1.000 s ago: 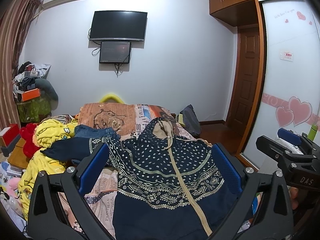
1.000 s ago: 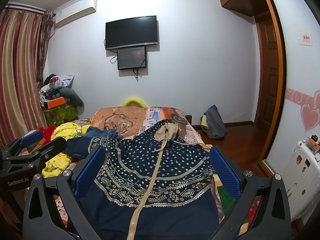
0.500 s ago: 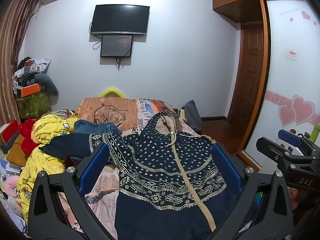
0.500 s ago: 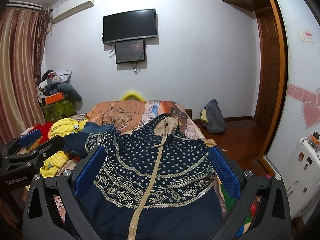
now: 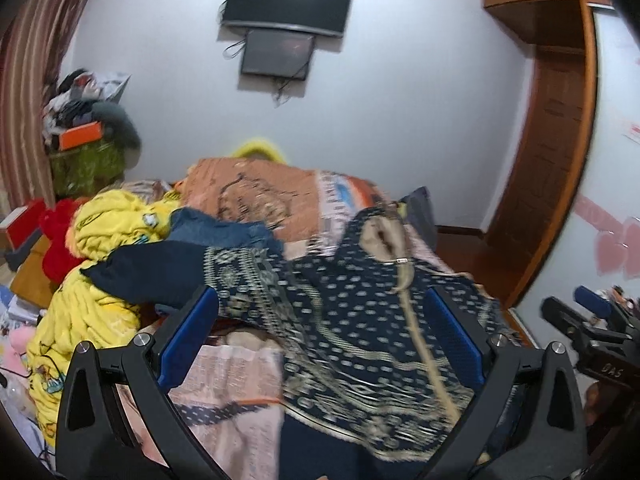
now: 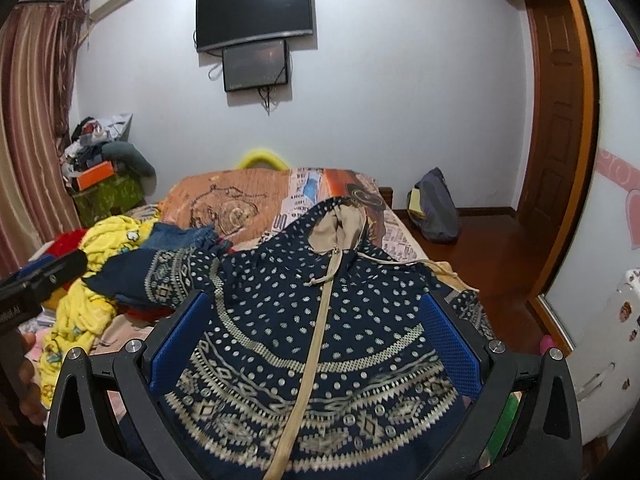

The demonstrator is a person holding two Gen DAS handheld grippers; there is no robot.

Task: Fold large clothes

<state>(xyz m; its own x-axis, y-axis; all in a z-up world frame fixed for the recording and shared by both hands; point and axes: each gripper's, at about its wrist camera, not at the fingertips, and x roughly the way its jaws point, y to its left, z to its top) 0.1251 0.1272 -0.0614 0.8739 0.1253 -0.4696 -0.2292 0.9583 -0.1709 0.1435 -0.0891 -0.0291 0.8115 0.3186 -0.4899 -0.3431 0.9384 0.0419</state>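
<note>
White walls closed off the far end of the bedroom, with a dark television (image 6: 253, 11) mounted high and a smaller screen (image 6: 256, 65) hung just beneath it. Striped curtains (image 6: 28, 128) fell along the left side and a brown wooden door (image 6: 560, 112) stood to the right. Below the screens the bed (image 6: 256, 196) filled the middle of the room, its orange printed cover rumpled toward the headboard.

Across the near half of the bed lay the navy hooded jacket (image 6: 320, 340) — spread front-up, hood pointing toward the far wall, a beige zipper strip running down its centre and pale dots and geometric bands across the chest. One sleeve (image 5: 160, 272) stretched out to the left over a heap of yellow fleece (image 5: 108, 224), with folded blue jeans (image 5: 216, 228) just beside it and something red (image 5: 60, 240) behind. A dark bag (image 6: 436, 208) sat on the wood floor by the bed's right side.

Both tools hovered over the jacket without touching it. The left gripper (image 5: 320, 344) stood with its blue-padded fingers (image 5: 188, 336) spread wide and nothing between them; its view was blurred. The right gripper (image 6: 316, 344) was likewise wide apart and empty — its pads (image 6: 448, 344) framed the jacket's chest.
</note>
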